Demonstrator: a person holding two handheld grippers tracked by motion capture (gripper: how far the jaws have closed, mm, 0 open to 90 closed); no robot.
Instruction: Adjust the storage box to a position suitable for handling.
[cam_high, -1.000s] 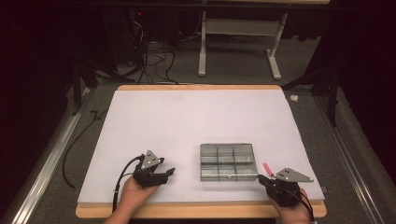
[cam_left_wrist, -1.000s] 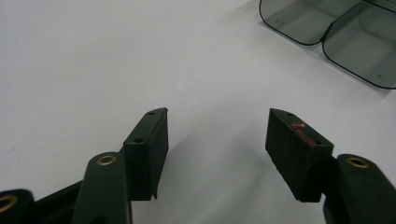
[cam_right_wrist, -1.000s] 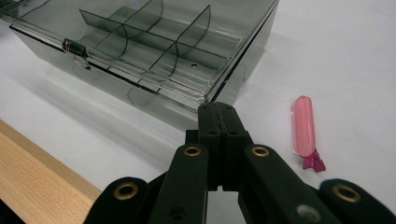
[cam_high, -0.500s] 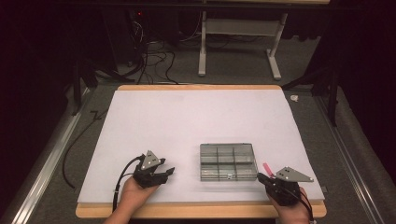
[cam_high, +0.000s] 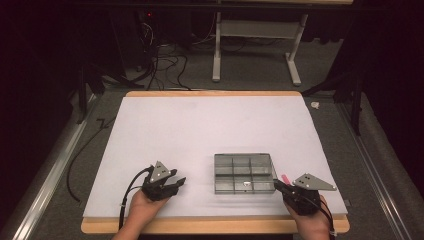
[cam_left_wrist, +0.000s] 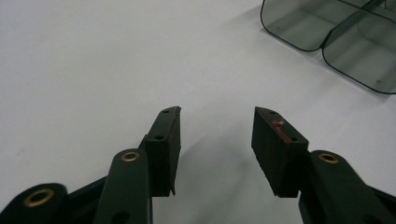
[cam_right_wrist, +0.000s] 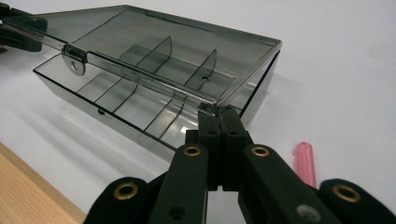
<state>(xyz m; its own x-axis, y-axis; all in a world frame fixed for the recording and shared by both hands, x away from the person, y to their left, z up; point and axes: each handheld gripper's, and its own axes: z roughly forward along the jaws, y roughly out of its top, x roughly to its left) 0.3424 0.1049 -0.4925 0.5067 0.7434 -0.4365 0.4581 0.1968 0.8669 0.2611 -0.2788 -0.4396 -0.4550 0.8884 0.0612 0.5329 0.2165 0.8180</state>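
Observation:
A clear grey compartment box (cam_high: 245, 172) lies on the white table cover, near its front edge. In the right gripper view the lid (cam_right_wrist: 154, 51) stands slightly ajar above the divided base. My right gripper (cam_right_wrist: 219, 116) is shut, and its tips touch the lid's near corner; nothing shows between the jaws. It sits just right of the box (cam_high: 278, 185) in the high view. A small pink stick (cam_right_wrist: 306, 163) lies on the cover beside the right gripper. My left gripper (cam_left_wrist: 217, 121) is open and holds nothing, a short way left of the box (cam_left_wrist: 336, 32).
The wooden table edge (cam_high: 210, 226) runs just in front of both hands. White cover (cam_high: 210, 125) stretches behind the box. Beyond the table stand a white frame (cam_high: 255, 45) and loose cables (cam_high: 160, 65) on the dark floor.

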